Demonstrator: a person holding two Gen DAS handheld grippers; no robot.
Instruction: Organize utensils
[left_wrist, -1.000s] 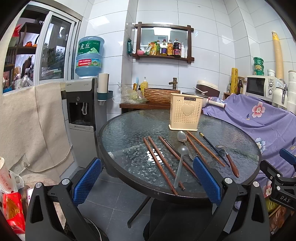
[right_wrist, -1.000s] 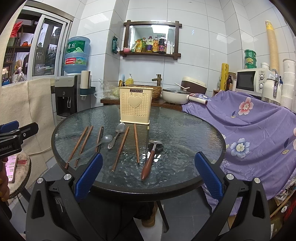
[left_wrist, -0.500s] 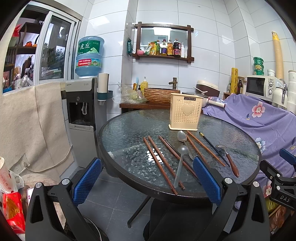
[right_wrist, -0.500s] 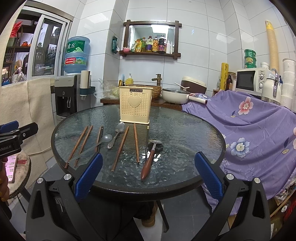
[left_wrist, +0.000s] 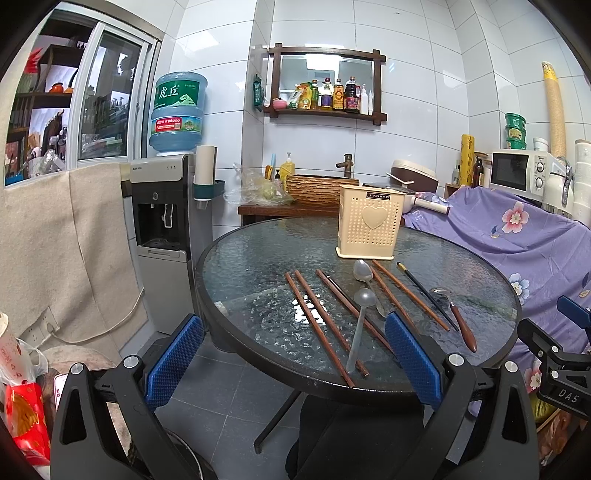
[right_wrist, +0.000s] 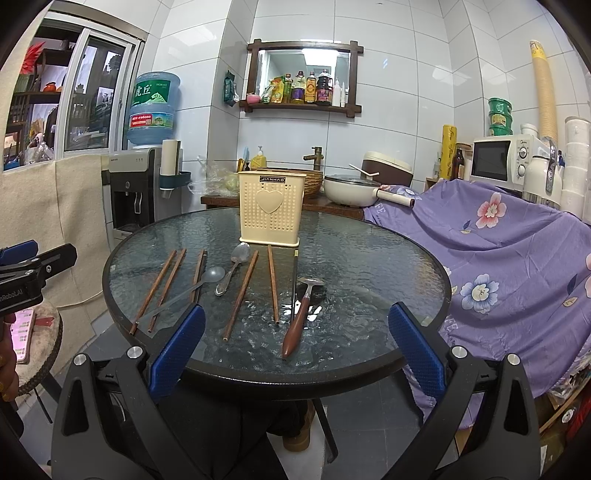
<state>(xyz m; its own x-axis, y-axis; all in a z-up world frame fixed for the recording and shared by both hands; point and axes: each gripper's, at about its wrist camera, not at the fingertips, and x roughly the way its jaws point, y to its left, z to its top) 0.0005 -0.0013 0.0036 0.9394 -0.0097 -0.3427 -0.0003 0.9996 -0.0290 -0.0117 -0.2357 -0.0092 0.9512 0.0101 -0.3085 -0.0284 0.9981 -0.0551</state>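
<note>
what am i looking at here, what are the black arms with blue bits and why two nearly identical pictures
There is no robot here. A person holds a hand-held two-finger gripper in each hand, and each gripper carries a wide-angle camera looking forward along its fingers. One picture comes from the left gripper, the other from the right gripper. The blue parts are the grip pads on the black fingers.

Both grippers are open and hold nothing, just short of the round glass-topped table. On the table stands a cream perforated plastic utensil holder with a heart on it. In front of it lie several brown wooden chopsticks, a shiny metal spoon, a translucent grey plastic spoon and a metal utensil with a brown wooden handle.
</note>
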